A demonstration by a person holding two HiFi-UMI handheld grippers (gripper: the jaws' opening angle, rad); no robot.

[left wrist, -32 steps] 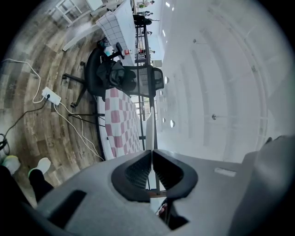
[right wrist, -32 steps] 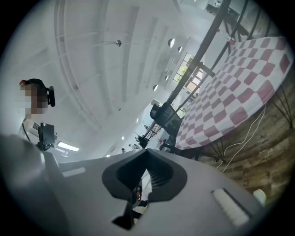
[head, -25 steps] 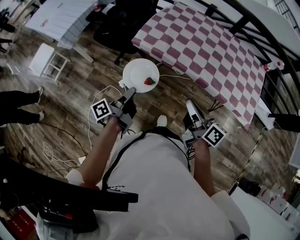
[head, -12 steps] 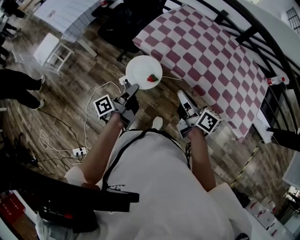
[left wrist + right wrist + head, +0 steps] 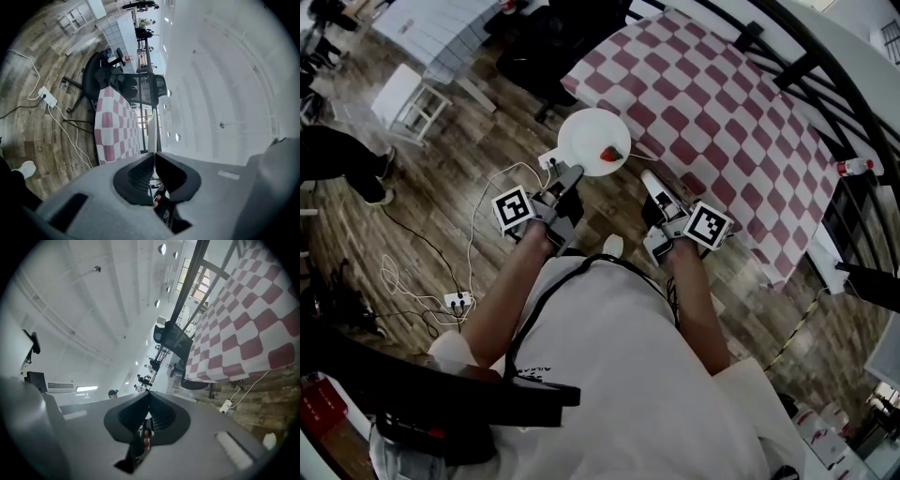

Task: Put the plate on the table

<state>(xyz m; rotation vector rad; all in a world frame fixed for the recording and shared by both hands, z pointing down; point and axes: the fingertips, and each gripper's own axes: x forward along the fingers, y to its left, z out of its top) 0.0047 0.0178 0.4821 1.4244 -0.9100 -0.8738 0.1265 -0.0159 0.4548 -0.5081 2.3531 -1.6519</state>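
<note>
- Gripping the plate (image 5: 591, 141) by its near rim, the left gripper (image 5: 569, 176) has its jaws clamped on the thin white edge. The plate juts out roughly level beyond them, over the floor (image 5: 459, 178) and just short of the table (image 5: 722, 94).
- Left gripper view: the plate (image 5: 152, 126) shows edge-on as a pale strip rising from the closed jaws, with the checked table (image 5: 115, 129) behind it.
- Right gripper (image 5: 652, 185): jaws pressed together with nothing between them. It is carried beside the left gripper and apart from the plate.
- Red piece (image 5: 610, 153): lies loose on the plate, toward the side nearest the table. It is too small to identify.
- Handling, as a judgement: the plate looks stiff, smooth and fairly light, and probably breakable if dropped. A single pinch at the rim leaves its whole span hanging off the jaws, so it may pivot or slip if tilted. The red piece could slide off too.
- Where to hold, as a judgement: the rim is the only part that thin jaws can take. The present near-edge hold leaves the underside free to settle flat on the table's cloth (image 5: 675, 66).
</note>
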